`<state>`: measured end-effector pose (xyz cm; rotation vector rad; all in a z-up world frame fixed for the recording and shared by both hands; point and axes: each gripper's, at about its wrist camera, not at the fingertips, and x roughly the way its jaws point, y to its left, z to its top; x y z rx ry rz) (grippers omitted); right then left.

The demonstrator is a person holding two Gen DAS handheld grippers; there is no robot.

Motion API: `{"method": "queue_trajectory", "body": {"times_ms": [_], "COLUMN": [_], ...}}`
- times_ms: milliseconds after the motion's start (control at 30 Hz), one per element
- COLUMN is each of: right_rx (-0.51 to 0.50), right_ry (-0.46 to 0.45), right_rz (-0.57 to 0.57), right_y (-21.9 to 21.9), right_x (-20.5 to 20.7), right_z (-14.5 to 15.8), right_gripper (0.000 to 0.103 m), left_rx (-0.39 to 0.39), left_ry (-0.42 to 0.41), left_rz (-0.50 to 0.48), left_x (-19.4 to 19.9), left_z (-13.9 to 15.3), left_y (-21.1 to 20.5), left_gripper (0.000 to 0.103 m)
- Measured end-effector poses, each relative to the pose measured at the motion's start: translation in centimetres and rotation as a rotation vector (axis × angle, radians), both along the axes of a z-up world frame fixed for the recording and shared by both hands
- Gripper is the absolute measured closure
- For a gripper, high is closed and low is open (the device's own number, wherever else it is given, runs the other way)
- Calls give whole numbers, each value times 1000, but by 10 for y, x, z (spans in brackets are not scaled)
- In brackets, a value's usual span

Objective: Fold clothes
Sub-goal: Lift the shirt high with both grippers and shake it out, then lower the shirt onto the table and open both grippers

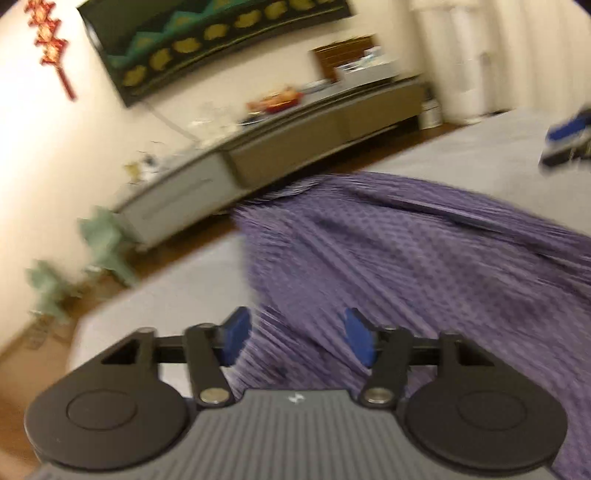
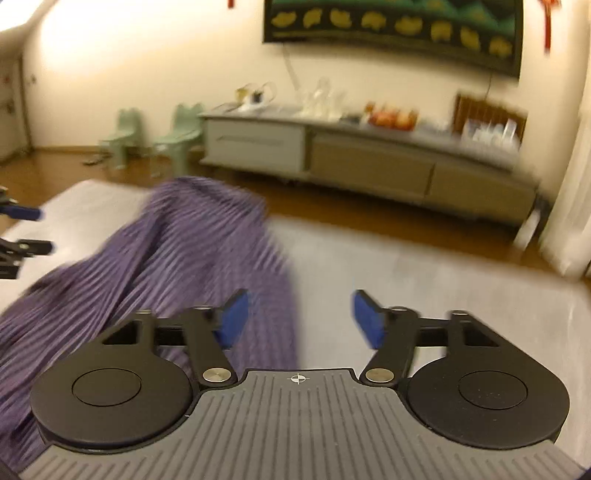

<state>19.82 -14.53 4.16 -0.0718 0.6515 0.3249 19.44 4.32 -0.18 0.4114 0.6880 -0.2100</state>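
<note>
A purple textured garment (image 1: 424, 258) lies rumpled on a grey bed (image 1: 177, 295). My left gripper (image 1: 295, 338) is open just above the garment's near left edge, nothing between its blue pads (image 1: 236, 338). In the right wrist view the same garment (image 2: 177, 258) spreads to the left over the grey bed (image 2: 406, 280). My right gripper (image 2: 299, 319) is open over the garment's right edge, its left pad over cloth and its right pad over bare sheet. The other gripper (image 2: 22, 229) shows at the far left edge. Both views are motion-blurred.
A long grey cabinet (image 2: 369, 162) with cluttered top stands against the far wall beyond a strip of wooden floor (image 2: 332, 206). Two green stools (image 2: 147, 136) stand left of it. A dark wall hanging (image 2: 399, 29) hangs above. A pale curtain (image 2: 569, 184) falls at right.
</note>
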Motion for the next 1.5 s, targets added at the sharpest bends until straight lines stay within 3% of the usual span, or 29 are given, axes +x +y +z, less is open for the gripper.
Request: {"method": "queue_trajectory", "body": {"times_ms": [133,200,267,300,333,367,400,433,567,633,700,767,800,833,900,933,967,1033,1100,1200,1267,1400,1433,1500], "right_rx": [76,82,61,33,3,-35,-61,-74,-152,-210,-261,-255,-240,-221,-182,-154,-124,-100,-104,-102,-100,-78,-70,-173], "right_ry": [80,99,144,161,179,193,206,209,99,7,-58,-82,-80,-55,14,26,4,-62,-136,-125,-114,-79,-51,-20], "right_rz": [25,-4,-29,-18,-5,8,14,12,-53,-207,-415,-619,-685,-730,-764,-759,-738,-676,-550,-323,-172,10,52,24], "right_y": [-19,-20,-17,-12,-7,-3,0,0,-17,-53,-105,-160,-182,-198,-212,-214,-211,-195,-156,-103,-68,-14,0,1], "right_x": [-102,-122,-133,-136,-139,-137,-129,-125,-118,-104,-82,-61,-57,-54,-52,-53,-58,-72,-77,-69,-64,-46,-44,-29], "right_z": [-35,-46,-63,-69,-74,-78,-78,-77,-60,-42,-28,-25,-30,-38,-45,-43,-36,-19,-12,-21,-27,-48,-56,-67], "right_gripper": [12,9,10,13,28,43,72,82,94,95,95,90,73,51,50,49,46,31,23,23,24,33,38,49], "left_rx": [-108,-90,5,62,120,135,106,68,29,58,121,181,211,241,230,216,202,128,69,39,88,234,257,314], "left_ry": [107,129,113,101,88,90,97,99,-23,-129,-235,-208,-177,-146,-135,-136,-137,-93,-26,23,31,50,61,74], "left_rz": [-57,-84,-50,-25,0,34,66,93,242,422,696,834,885,935,914,888,861,762,635,484,434,313,293,261], "left_x": [-53,-70,-72,-70,-69,-63,-55,-49,-28,-11,18,43,55,66,66,62,59,50,42,23,13,8,6,1], "left_z": [-17,-31,-46,-54,-62,-66,-64,-57,9,53,93,96,93,90,72,61,51,23,-8,-46,-59,-76,-84,-96], "left_y": [-27,-44,-54,-58,-62,-59,-48,-36,38,97,170,220,242,263,262,256,249,225,195,153,136,103,95,78], "left_gripper": [21,18,24,55,102,98,101,101,101,101,98,78,64,66,64,57,54,53,53,52,52,52,58,69]}}
